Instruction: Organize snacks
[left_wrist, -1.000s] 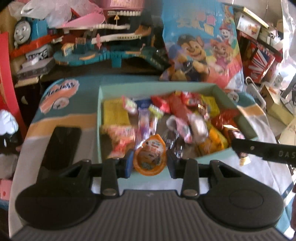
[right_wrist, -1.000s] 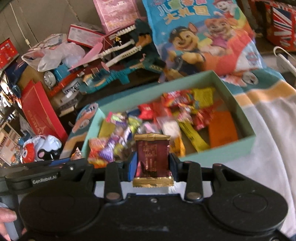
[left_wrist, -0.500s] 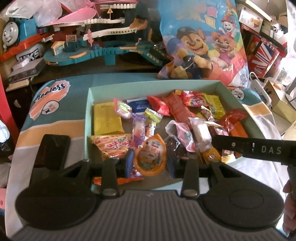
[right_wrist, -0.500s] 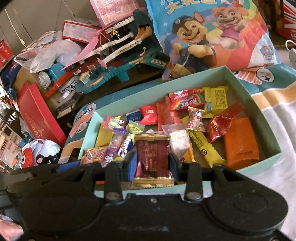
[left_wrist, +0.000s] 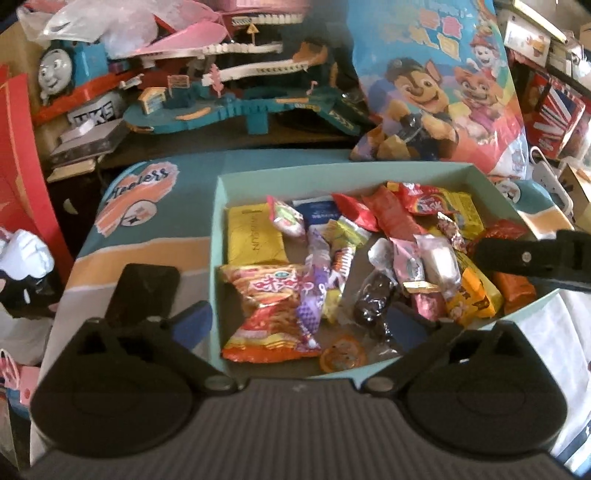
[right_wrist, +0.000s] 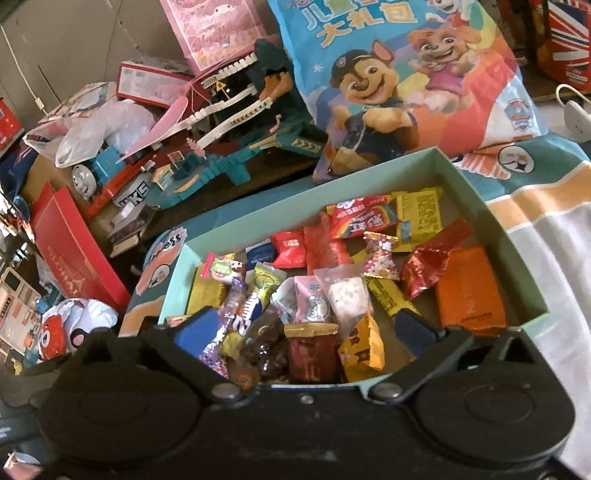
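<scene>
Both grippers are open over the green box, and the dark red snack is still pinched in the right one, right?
Not quite. Both are open, but the right gripper pinches nothing: the right wrist view shows the dark red snack lying loose in the green box. The left gripper is open too.

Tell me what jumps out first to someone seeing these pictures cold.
The mint-green box heaped with bright snack packets sits centre, with a big orange-red packet at its near-left corner. Behind it leans a large cartoon-puppy bag, with a blue toy train in the clutter far left. Both the left gripper and right gripper hang open over the box's near edge.
</scene>
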